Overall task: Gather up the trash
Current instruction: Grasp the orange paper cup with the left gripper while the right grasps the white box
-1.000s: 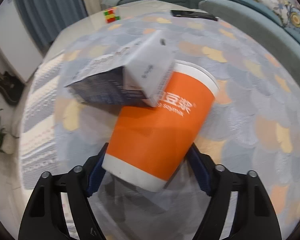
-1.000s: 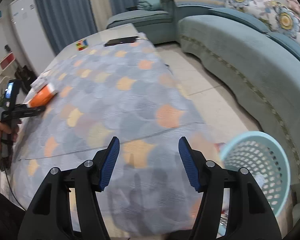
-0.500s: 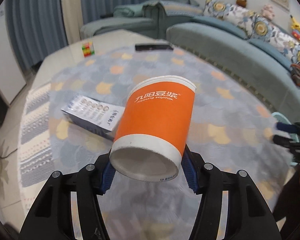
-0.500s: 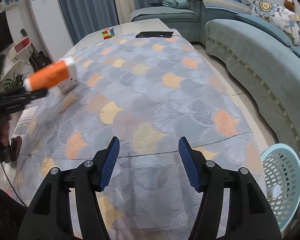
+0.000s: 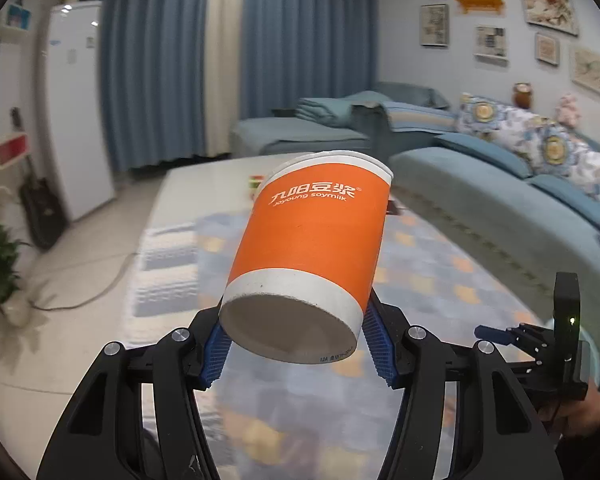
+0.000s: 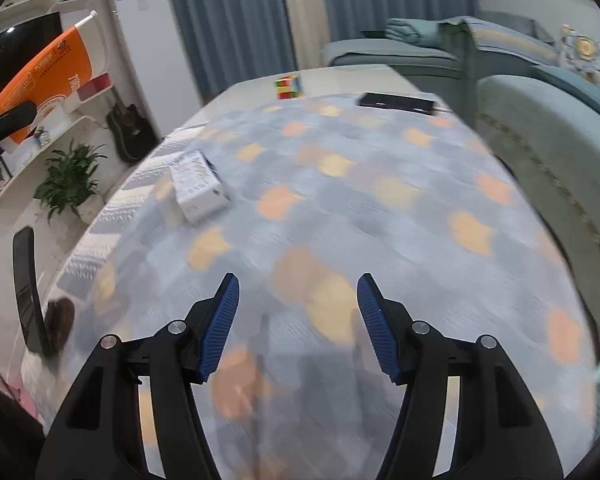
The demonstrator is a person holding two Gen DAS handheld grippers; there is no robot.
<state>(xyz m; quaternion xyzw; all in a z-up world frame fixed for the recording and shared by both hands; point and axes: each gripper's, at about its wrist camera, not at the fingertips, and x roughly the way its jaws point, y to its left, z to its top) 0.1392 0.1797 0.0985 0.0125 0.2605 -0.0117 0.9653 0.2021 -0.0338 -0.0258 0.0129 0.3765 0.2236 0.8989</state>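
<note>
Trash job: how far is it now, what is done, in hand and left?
Done: nothing looks binned; no bin shows clearly. In hand: the left gripper is shut on the orange cup, held in the air above the table. Left: the white box lies on the table; the right gripper is open and empty.

An orange paper cup (image 5: 312,240) with white bands at rim and base and white lettering is seen against blue curtains (image 5: 300,52) and a white refrigerator (image 5: 76,104). The counter (image 6: 380,208) is covered by a cloth patterned in grey-blue scales dotted with orange and yellow ones, on which a white box (image 6: 198,186), a multicoloured puzzle cube (image 6: 288,86) and a black phone (image 6: 396,102) are shown. Blue ribbed pads on black frames are carried by the right hand-held gripper (image 6: 298,320), and a teal sofa (image 5: 512,208) is set with floral cushions (image 5: 540,140).
</note>
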